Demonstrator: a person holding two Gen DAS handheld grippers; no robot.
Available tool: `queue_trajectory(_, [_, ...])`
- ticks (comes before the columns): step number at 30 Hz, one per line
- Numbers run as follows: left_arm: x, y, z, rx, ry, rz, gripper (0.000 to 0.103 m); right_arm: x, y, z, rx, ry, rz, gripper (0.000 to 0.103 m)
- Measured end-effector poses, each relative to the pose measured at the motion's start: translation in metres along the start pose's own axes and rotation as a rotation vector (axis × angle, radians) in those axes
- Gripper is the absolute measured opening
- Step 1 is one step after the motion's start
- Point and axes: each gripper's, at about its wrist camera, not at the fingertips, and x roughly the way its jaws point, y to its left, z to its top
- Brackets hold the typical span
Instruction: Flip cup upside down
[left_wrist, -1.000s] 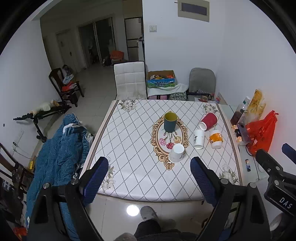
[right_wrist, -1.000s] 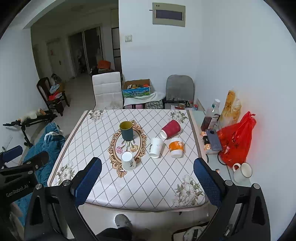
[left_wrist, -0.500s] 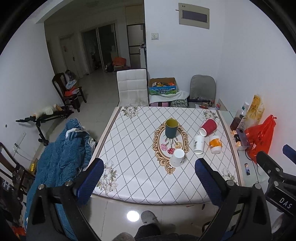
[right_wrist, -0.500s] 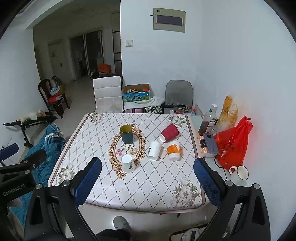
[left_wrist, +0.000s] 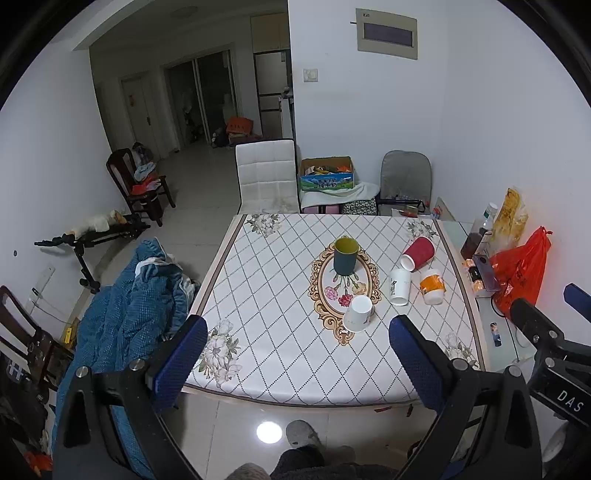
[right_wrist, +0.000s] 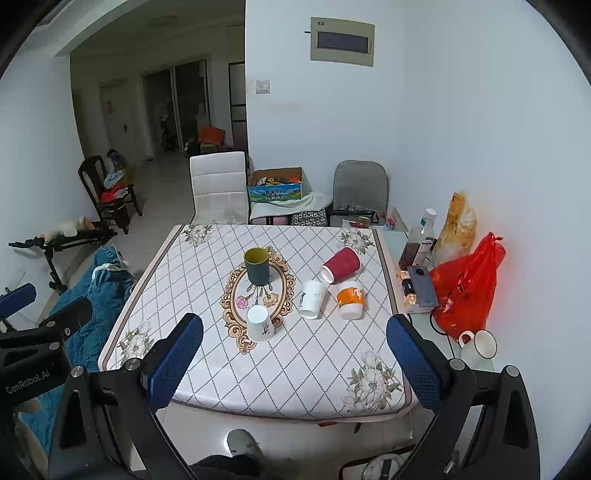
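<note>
Several cups sit on a white quilted table (left_wrist: 280, 354) (right_wrist: 229, 369). A dark green cup (left_wrist: 345, 256) (right_wrist: 256, 266) stands upright with its mouth up at the centre. A red cup (left_wrist: 418, 253) (right_wrist: 341, 264) lies on its side. A white cup (left_wrist: 399, 286) (right_wrist: 312, 298), an orange-and-white cup (left_wrist: 431, 286) (right_wrist: 351, 299) and a nearer white cup (left_wrist: 357, 313) (right_wrist: 260, 323) stand mouth down. My left gripper (left_wrist: 297, 360) and right gripper (right_wrist: 293, 358) are both open and empty, held above the table's near edge, well short of the cups.
A blue blanket (left_wrist: 122, 317) lies left of the table. A red bag (right_wrist: 465, 288), bottles (right_wrist: 419, 240) and a phone (right_wrist: 424, 285) sit on a side shelf at the right, with a white mug (right_wrist: 480, 345) nearer. A white chair (left_wrist: 266, 177) stands behind the table.
Both grippers have pulled back and up from the table, so the table and cups look smaller and farther. The cups have not moved. Both grippers stay open.
</note>
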Motion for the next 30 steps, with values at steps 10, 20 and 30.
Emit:
queue_trajectory(10, [-0.005,0.0034,-0.0013,0.002,-0.006,0.004,0.101,-0.0006,0.0005,-0.0001,0.004,-0.005,0.008,0.101])
queue_trajectory(20, [-0.006,0.0049,-0.0018,0.002,-0.005,0.002,0.101,0.0032,0.0004,-0.0017,0.001,0.002,0.017,0.101])
queue_trajectory(30, [-0.0062,0.0066,-0.0055,-0.002,-0.002,0.009,0.101,0.0059,0.0025,-0.0065,0.001,0.014,0.024,0.101])
